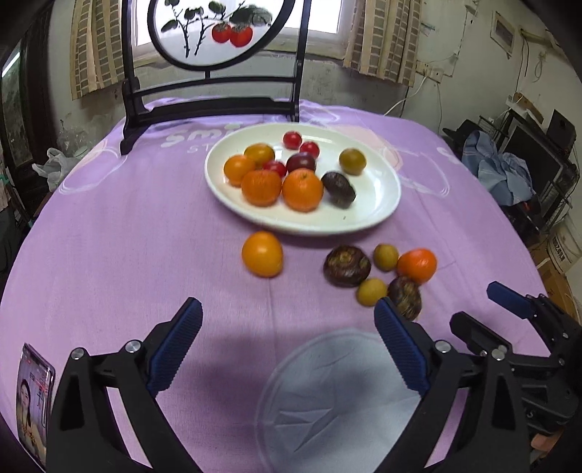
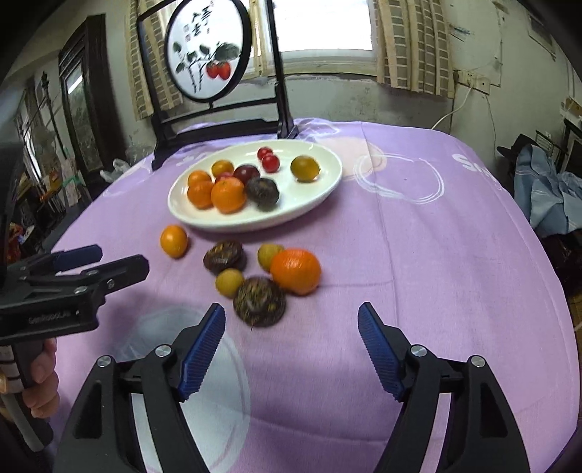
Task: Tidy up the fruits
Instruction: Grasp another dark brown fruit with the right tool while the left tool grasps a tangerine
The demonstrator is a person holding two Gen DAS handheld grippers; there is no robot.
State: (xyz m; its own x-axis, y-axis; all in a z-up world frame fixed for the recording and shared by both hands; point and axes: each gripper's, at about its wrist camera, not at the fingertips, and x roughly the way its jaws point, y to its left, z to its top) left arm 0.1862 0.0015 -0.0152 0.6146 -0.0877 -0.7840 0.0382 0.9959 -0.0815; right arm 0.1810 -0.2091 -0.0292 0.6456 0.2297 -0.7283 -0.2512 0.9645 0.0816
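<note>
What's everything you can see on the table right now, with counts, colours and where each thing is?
white plate: one, mid-table, holding about ten fruits, orange, red, dark purple and yellow-green
loose oranges: two, orange, on the cloth in front of the plate
mangosteens: two, dark brown-purple, on the cloth near the right one
small yellow-green fruits: two, among that cluster
clear round lid: one, near edge
phone: one, near-left corner
painted screen: one, black frame, far side
purple tablecloth: one, covers table
left gripper: open, empty
right gripper: open, empty

lilac tablecloth [image 1: 145, 236]; white plate [image 1: 378, 203]; orange mandarins [image 1: 302, 189]
</note>
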